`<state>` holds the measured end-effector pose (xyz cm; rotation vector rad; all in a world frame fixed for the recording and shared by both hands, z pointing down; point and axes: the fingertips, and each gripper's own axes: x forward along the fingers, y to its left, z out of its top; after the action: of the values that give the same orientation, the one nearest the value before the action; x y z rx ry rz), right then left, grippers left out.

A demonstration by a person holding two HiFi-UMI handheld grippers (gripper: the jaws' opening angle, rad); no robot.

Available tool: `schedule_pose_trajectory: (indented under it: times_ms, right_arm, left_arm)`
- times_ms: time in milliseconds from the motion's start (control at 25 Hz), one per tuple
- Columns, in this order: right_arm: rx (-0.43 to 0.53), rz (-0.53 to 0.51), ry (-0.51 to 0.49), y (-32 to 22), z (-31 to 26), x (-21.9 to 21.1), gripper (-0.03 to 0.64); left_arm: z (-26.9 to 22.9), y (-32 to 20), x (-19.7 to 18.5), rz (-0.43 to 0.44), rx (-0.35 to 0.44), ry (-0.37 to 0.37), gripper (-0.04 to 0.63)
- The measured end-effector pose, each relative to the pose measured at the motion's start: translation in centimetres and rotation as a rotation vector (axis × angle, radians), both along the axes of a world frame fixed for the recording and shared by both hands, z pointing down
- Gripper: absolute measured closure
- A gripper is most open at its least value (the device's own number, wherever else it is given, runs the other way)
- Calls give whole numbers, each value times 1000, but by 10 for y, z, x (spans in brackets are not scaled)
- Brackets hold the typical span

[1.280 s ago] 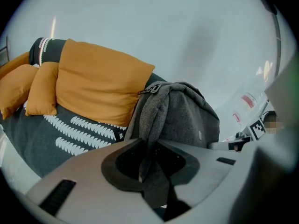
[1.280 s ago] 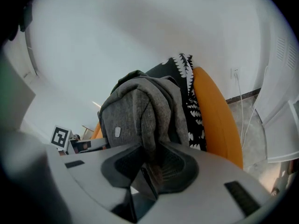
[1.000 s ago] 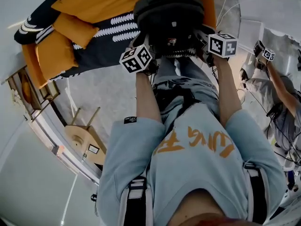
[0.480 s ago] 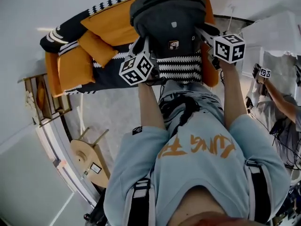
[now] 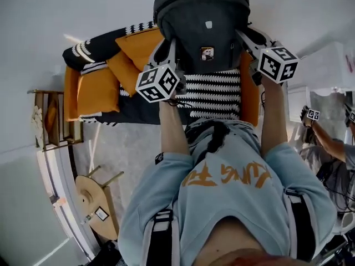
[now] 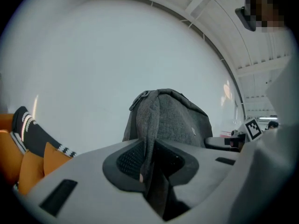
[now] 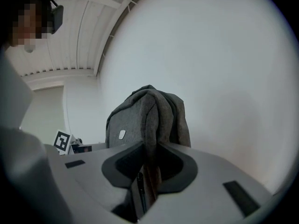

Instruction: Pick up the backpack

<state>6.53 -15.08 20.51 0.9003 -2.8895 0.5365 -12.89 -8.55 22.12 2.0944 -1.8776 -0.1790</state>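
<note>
A dark grey backpack point(image 5: 202, 21) hangs in the air in front of me, above the sofa. My left gripper point(image 5: 169, 51) is shut on a strap at the bag's left side, and my right gripper point(image 5: 247, 37) is shut on a strap at its right side. In the left gripper view the grey strap runs down between the pads of the left gripper point(image 6: 152, 164), with the backpack point(image 6: 173, 120) upright beyond it. The right gripper view shows the same: the strap is pinched in the right gripper point(image 7: 149, 167), with the backpack point(image 7: 145, 118) behind it against a white wall.
Below the bag stands a sofa point(image 5: 211, 96) with a black-and-white patterned cover and orange cushions point(image 5: 97, 93). A wooden shelf point(image 5: 47, 115) is at the left and a round wooden stool point(image 5: 94, 201) at the lower left. Another person point(image 5: 333, 148) stands at the right.
Both grippers have risen together with the backpack. It has come up off the sofa and now hangs higher, against the wall, with the sofa lower in view.
</note>
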Motion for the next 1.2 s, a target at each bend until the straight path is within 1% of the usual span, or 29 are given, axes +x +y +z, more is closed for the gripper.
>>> schedule_pose_trajectory:
  times_ms: [200, 320, 440, 560, 800, 960, 1200]
  right_arm:
    - [118, 37, -53, -7, -52, -18, 525]
    - [153, 52, -88, -9, -70, -25, 526]
    - [181, 67, -109, -12, -82, -28, 528]
    - [204, 76, -104, -13, -91, -31, 528]
    - [218, 92, -100, -16, -93, -22, 528]
    - [220, 89, -88, -13, -98, -27, 528]
    - [214, 107, -88, -16, -99, -31, 529]
  left_arm:
    - [-54, -12, -20, 36, 101, -58, 511]
    - [-76, -15, -28, 46, 152, -78, 511]
    - [-90, -21, -33, 55, 186, -92, 511]
    - [-98, -24, -36, 62, 201, -88, 512]
    - [-94, -28, -28, 91, 222, -37, 512]
    - [-97, -25, -33, 85, 223, -24, 512]
    - [-98, -32, -37, 104, 219, -19, 512]
